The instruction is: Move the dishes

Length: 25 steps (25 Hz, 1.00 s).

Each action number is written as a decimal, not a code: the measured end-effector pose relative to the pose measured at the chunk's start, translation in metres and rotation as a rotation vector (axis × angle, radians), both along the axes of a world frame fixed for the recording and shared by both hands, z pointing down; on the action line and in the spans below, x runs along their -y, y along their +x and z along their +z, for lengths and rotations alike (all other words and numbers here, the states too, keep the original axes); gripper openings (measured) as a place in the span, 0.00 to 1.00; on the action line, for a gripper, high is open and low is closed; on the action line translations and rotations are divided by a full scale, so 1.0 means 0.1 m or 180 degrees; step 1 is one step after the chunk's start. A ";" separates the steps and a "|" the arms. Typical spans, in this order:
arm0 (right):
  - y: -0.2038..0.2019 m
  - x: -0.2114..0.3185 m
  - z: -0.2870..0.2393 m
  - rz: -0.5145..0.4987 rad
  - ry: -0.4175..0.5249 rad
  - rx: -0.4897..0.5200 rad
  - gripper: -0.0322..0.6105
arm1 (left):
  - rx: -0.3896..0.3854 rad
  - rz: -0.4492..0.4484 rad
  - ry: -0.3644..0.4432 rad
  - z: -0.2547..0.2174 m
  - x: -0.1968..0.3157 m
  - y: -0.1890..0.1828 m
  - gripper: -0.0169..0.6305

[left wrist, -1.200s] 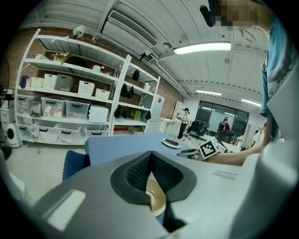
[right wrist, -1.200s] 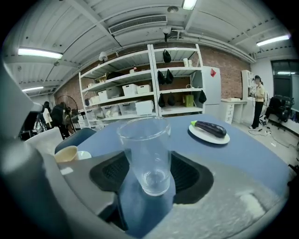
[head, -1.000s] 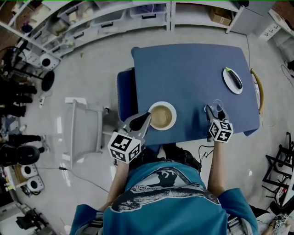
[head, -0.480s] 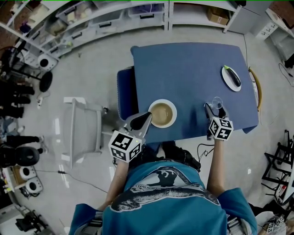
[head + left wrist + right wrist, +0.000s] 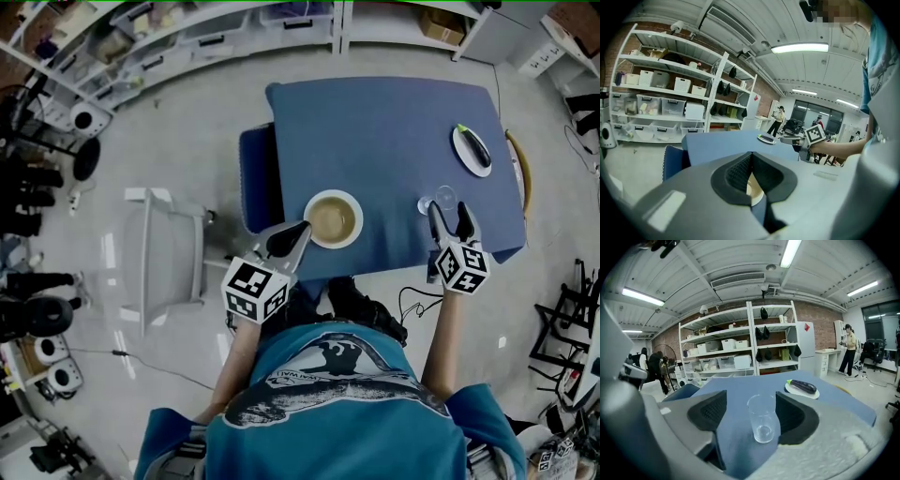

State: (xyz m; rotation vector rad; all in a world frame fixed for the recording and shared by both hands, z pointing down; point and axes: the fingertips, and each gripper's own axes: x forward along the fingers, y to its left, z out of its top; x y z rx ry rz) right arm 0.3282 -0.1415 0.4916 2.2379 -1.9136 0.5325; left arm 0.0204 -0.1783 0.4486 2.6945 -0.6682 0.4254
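A cream bowl (image 5: 334,218) with a brown inside sits near the front edge of the blue table (image 5: 375,131). My left gripper (image 5: 300,231) is at the bowl's left rim. In the left gripper view its pads meet around a sliver of the bowl (image 5: 752,190), so the left gripper (image 5: 750,161) is shut on the rim. An empty clear glass (image 5: 444,198) stands upright on the table at the front right. My right gripper (image 5: 451,217) is open just short of the glass. The glass (image 5: 761,420) shows between the spread pads of the right gripper (image 5: 751,404), touching neither.
A white plate with an eggplant (image 5: 472,150) lies near the table's right edge, also visible as the plate (image 5: 802,389) beyond the glass. A blue chair (image 5: 255,183) is tucked at the table's left side, a white chair (image 5: 173,258) stands further left, and shelving (image 5: 187,37) lines the back.
My right gripper has opened off the glass and drawn back a little toward me. The left gripper stays on the bowl's rim.
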 end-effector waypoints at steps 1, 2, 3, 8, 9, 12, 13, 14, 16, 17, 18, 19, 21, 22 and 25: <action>-0.04 0.00 -0.07 -0.0028 0.0048 0.0003 0.55 | -0.0005 0.0009 -0.0006 0.00 -0.01 0.00 0.05; -0.10 0.01 -0.15 -0.0069 0.0092 0.0012 0.55 | -0.0009 0.0015 -0.0010 0.00 -0.01 0.00 0.05; -0.16 0.03 -0.21 -0.0124 0.0127 0.0028 0.55 | -0.0014 0.0019 -0.0013 0.00 -0.01 0.00 0.05; -0.71 0.16 -0.29 -0.0496 0.0153 0.0249 0.51 | -0.0035 0.0008 -0.0024 0.01 -0.02 -0.05 0.05; -0.84 0.20 -0.24 -0.0582 0.0121 0.0293 0.50 | -0.0036 0.0000 -0.0027 0.01 -0.02 -0.07 0.05; -1.21 0.29 -0.05 -0.0823 -0.0035 0.0406 0.48 | -0.0041 -0.0030 -0.0034 0.01 0.00 -0.11 0.05; -1.32 0.31 0.01 -0.0888 -0.0079 0.0453 0.48 | -0.0044 -0.0045 -0.0035 0.01 0.00 -0.14 0.05; -1.42 0.33 0.07 -0.0944 -0.0115 0.0512 0.46 | -0.0045 -0.0065 -0.0035 0.01 0.01 -0.17 0.05; -1.61 0.37 0.18 -0.1048 -0.0193 0.0623 0.45 | -0.0045 -0.0116 -0.0038 0.02 0.03 -0.23 0.05; -1.69 0.39 0.25 -0.1101 -0.0246 0.0652 0.44 | -0.0043 -0.0145 -0.0041 0.02 0.04 -0.27 0.05; -1.75 0.40 0.33 -0.1153 -0.0311 0.0657 0.44 | -0.0041 -0.0176 -0.0042 0.02 0.05 -0.30 0.05; -1.79 0.42 0.41 -0.1199 -0.0387 0.0649 0.43 | -0.0039 -0.0210 -0.0040 0.02 0.06 -0.33 0.05; -1.85 0.44 0.57 -0.1264 -0.0550 0.0635 0.43 | -0.0034 -0.0283 -0.0037 0.03 0.07 -0.39 0.05; -1.87 0.44 0.65 -0.1283 -0.0630 0.0637 0.42 | -0.0034 -0.0322 -0.0039 0.03 0.08 -0.43 0.05; -1.93 0.44 0.82 -0.1295 -0.0853 0.0701 0.40 | -0.0045 -0.0449 -0.0064 0.04 0.11 -0.56 0.05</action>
